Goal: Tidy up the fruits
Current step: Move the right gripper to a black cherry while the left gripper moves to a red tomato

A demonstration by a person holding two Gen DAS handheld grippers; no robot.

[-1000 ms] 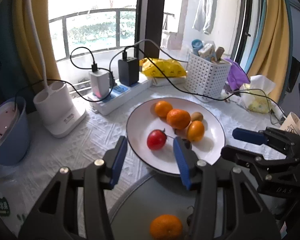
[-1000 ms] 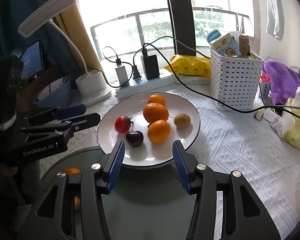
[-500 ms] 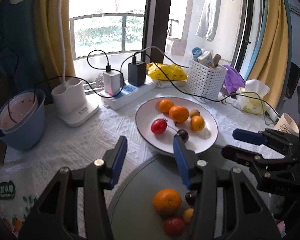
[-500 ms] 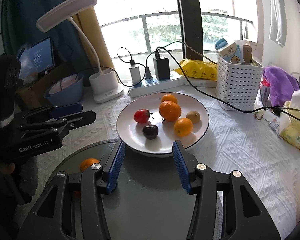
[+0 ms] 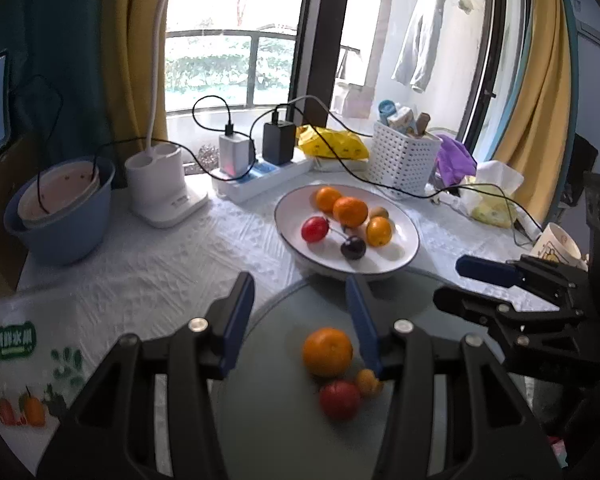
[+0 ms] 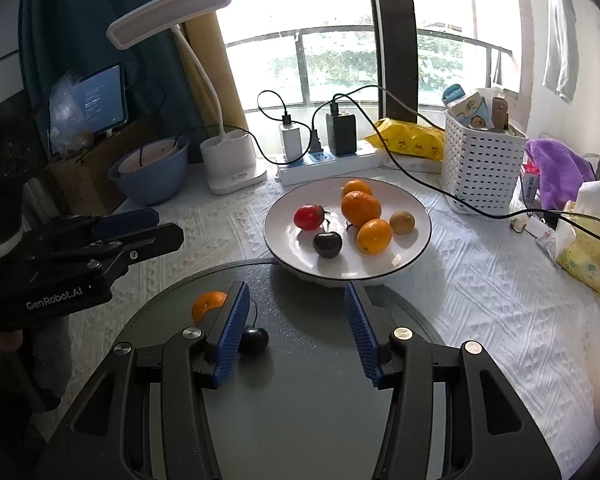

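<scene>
Both my left fingers (image 5: 302,322) and right fingers (image 6: 296,330) partly open, holding nothing, above grey plate (image 6: 308,392). White plate (image 6: 414,248) of fruit beyond on tabletop (image 6: 496,304).

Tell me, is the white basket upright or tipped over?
Upright: the white basket stands on its base, with packets sticking out of its open top.

We count on the round white plate (image 6: 416,204) three oranges (image 6: 360,208), one red tomato (image 6: 308,216), one dark cherry (image 6: 327,244) and one brown kiwi (image 6: 401,222); the grey round tray (image 5: 272,380) holds four fruits.
</scene>
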